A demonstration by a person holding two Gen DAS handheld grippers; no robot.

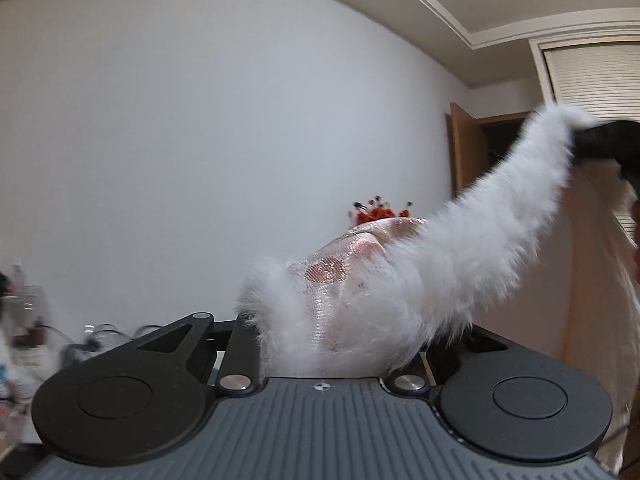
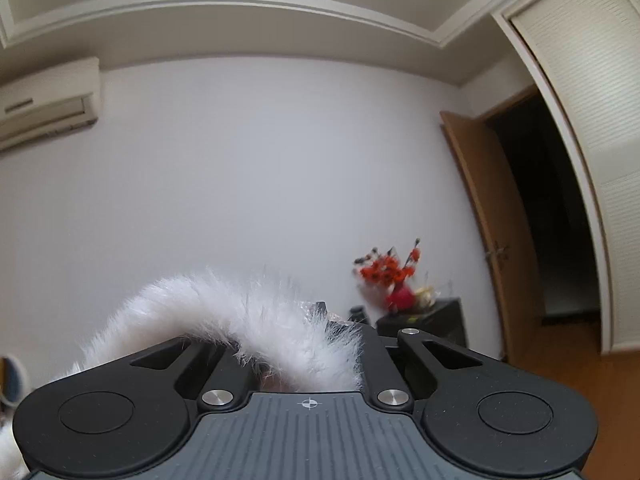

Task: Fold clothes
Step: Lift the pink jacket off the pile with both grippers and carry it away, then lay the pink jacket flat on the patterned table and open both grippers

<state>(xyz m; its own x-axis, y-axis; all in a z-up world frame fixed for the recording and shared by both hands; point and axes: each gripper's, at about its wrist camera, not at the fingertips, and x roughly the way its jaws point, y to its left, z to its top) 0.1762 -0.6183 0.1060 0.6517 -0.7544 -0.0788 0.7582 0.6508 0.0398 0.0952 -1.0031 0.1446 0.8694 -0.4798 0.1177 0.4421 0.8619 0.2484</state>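
A garment of shiny pink brocade (image 1: 352,264) edged with long white fur trim (image 1: 500,232) is held up in the air. My left gripper (image 1: 340,332) is shut on a bunch of it, and fabric and fur hide the fingertips. From there the fur band climbs to the upper right, ending at a dark blurred shape (image 1: 600,136). Pale peach cloth (image 1: 592,272) hangs below that shape. In the right wrist view, my right gripper (image 2: 320,320) is shut on the fur trim (image 2: 248,312), which arches over the jaws and trails off to the lower left.
A white wall fills both views. An open brown door (image 2: 492,240) and a louvred closet door (image 2: 592,80) are at the right. Red flowers (image 2: 392,272) stand on a black cabinet (image 2: 432,320). An air conditioner (image 2: 44,108) hangs high on the left. Blurred clutter (image 1: 24,332) lies low on the left.
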